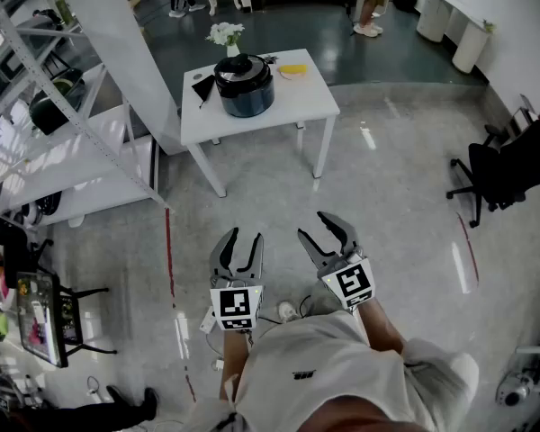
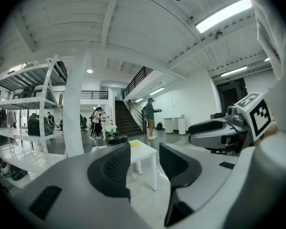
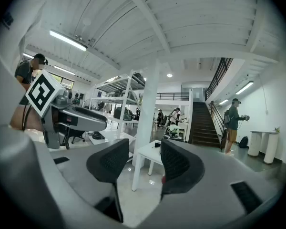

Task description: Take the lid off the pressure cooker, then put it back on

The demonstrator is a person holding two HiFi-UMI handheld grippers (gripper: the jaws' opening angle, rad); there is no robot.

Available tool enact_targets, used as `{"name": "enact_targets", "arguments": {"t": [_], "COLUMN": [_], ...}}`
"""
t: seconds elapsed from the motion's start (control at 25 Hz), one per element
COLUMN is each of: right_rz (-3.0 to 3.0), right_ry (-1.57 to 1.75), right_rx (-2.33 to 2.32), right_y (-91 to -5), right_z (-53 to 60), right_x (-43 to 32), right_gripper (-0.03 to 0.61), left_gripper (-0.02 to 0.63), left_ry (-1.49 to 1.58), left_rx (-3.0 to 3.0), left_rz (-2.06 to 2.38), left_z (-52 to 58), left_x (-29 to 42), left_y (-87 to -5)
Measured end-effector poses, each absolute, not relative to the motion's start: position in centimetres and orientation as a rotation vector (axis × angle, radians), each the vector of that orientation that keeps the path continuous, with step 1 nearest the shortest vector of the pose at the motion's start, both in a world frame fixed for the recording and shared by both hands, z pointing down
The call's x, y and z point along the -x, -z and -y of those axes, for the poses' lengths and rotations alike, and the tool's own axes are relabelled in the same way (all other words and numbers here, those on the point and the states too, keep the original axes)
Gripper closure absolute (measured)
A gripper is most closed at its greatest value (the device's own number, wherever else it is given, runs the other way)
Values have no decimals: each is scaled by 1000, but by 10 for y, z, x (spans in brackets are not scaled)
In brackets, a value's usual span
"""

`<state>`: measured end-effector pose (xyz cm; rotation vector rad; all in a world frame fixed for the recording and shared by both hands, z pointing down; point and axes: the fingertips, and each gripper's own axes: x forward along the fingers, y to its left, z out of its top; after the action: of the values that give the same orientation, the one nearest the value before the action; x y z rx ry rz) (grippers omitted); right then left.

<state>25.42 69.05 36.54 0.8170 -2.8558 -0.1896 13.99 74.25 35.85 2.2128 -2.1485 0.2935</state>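
Observation:
The dark pressure cooker [image 1: 244, 88] stands on a white table [image 1: 306, 106] far ahead of me, its black lid [image 1: 242, 66] sitting on it. Both grippers hover over the floor near my body, well short of the table. My left gripper [image 1: 244, 236] is open by a narrow gap with nothing between its pads. My right gripper [image 1: 310, 223] is open and empty too. In the left gripper view the cooker [image 2: 117, 140] shows small beyond the left gripper's [image 2: 145, 159] jaws. In the right gripper view the table [image 3: 150, 151] shows between the right gripper's [image 3: 145, 161] jaws.
A vase of white flowers [image 1: 226, 34], a yellow item [image 1: 292, 68] and a black item [image 1: 202, 86] share the table. Metal shelving [image 1: 63, 133] and a white pillar [image 1: 117, 52] stand at left, a black office chair [image 1: 499, 174] at right. People stand at the far back [image 1: 369, 7].

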Motion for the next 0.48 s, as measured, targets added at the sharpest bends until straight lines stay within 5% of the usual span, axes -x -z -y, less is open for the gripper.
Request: {"name": "enact_targets", "arguments": {"t": [0.48], "right_rz": [2852], "right_ry": [101], "right_rx": [-803], "right_y": [-377], "right_z": [-664], "right_x": [-229], "right_gripper": [380], "left_gripper": [414], "left_ry": [-285], "left_rx": [-2244], "left_rz": [2103], "left_z": [-714], "left_x": [-130], "left_y": [-369]}}
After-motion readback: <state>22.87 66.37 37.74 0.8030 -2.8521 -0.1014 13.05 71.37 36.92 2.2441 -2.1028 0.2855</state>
